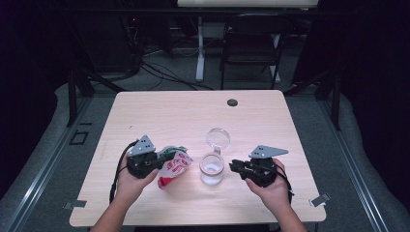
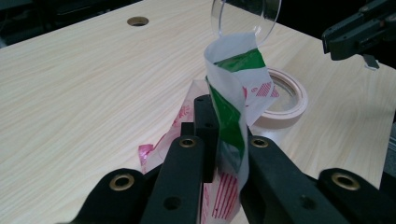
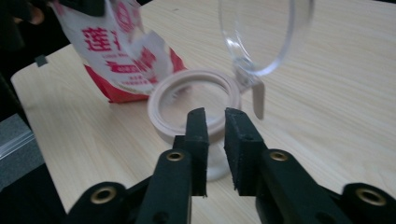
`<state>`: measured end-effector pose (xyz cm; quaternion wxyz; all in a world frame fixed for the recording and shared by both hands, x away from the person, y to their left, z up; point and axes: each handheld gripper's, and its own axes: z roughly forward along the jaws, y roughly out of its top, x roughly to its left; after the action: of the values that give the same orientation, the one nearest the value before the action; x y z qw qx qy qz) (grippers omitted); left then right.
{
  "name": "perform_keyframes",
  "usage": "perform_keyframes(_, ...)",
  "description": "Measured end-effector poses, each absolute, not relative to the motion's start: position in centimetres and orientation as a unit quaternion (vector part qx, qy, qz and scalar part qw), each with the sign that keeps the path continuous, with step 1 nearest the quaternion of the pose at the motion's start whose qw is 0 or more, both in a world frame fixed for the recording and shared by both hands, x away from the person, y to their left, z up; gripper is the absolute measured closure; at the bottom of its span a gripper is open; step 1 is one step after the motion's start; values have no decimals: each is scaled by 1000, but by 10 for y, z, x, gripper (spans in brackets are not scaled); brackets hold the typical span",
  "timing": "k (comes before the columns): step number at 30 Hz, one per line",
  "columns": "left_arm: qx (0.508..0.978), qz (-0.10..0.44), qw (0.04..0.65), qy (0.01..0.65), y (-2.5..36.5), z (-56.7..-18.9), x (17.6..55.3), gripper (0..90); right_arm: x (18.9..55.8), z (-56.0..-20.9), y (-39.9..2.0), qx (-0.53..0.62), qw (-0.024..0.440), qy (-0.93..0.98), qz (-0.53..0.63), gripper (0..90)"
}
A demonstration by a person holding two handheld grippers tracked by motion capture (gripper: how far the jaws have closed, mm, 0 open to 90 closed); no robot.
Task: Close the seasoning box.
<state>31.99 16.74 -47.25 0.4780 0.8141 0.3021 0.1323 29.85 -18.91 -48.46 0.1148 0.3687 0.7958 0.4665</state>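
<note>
High view, read left to right: the left hand-held gripper point(image 1: 162, 158) is clamped on the top edge of a red-and-white plastic pouch point(image 1: 173, 167) with a green band, which hangs tilted toward a clear glass jar point(image 1: 212, 169). The jar stands upright near the middle front of the worktop point(image 1: 159, 111); its hinged clear lid point(image 1: 218, 138) is swung open behind it. To the right, the right hand-held gripper point(image 1: 234, 166) hovers just beside the jar with nothing between its jaws, which stand nearly together with a narrow gap.

Left gripper view confirms the grip: both black jaws pinch the pouch's folded green-and-white edge point(image 2: 231, 100), and the jar's pale rim point(image 2: 285, 100) lies just beyond it.

Step in hand, as judged: pouring the pouch's contents into the jar. Procedure:
1. Bring the pouch's open corner over the middle of the rim before tipping further.
2. Tip slowly; the film is limp and may fold or spill.
3. Keep the pouch clear of the raised lid.
4. Use the right hand-held gripper to steady the jar wall, since the light jar may slide.
</note>
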Motion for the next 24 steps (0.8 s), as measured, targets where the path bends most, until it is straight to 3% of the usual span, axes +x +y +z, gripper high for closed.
perform_keyframes(7, 807, 116, 494, 302, 162, -479, 319, 885, 309, -468, -156, 323, 94, 817, 469, 865)
perform_keyframes(24, 804, 112, 500, 303, 159, -483, 318, 877, 324, -469, -97, 274, 66, 840, 463, 782)
